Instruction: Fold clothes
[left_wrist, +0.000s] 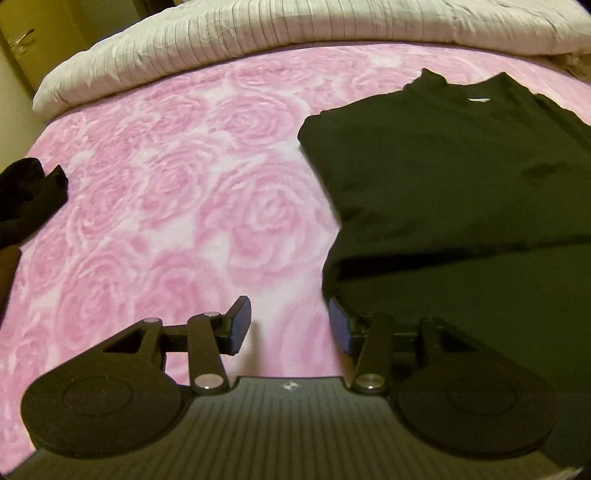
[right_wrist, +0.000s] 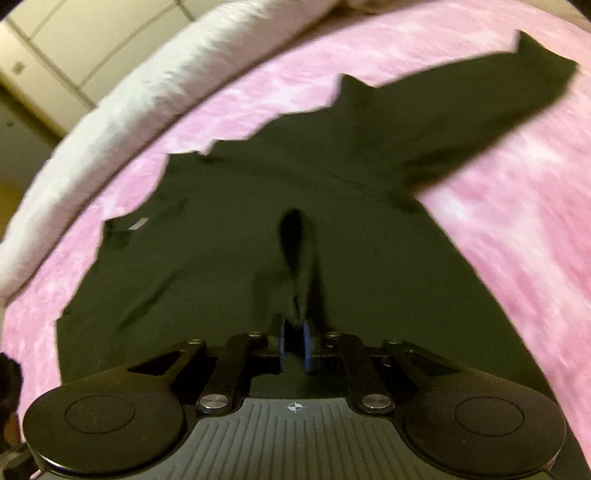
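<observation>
On the pink rose-patterned blanket (left_wrist: 177, 192) the dark green shirt (left_wrist: 443, 177) lies spread, its neck label toward the white quilt (left_wrist: 258, 40) bunched along the far edge of the bed. Your left gripper (left_wrist: 291, 325) stands with its blue-padded fingers (left_wrist: 238, 325) well apart and nothing between them; its right-hand finger sits just at the shirt's near left edge, over the blanket, and whether it touches the cloth cannot be told from this view. Your right gripper (right_wrist: 294, 341) has its fingers drawn close together on a raised pinch of the dark green shirt (right_wrist: 221, 240), the fabric standing up as a narrow ridge from between the pads. Beyond that ridge, one sleeve (right_wrist: 498, 107) reaches out toward the upper right across the pink rose-patterned blanket (right_wrist: 517, 240). A second dark garment (left_wrist: 26, 199) lies crumpled at the far left of the left wrist view, well apart from the shirt. Both views are blurred
</observation>
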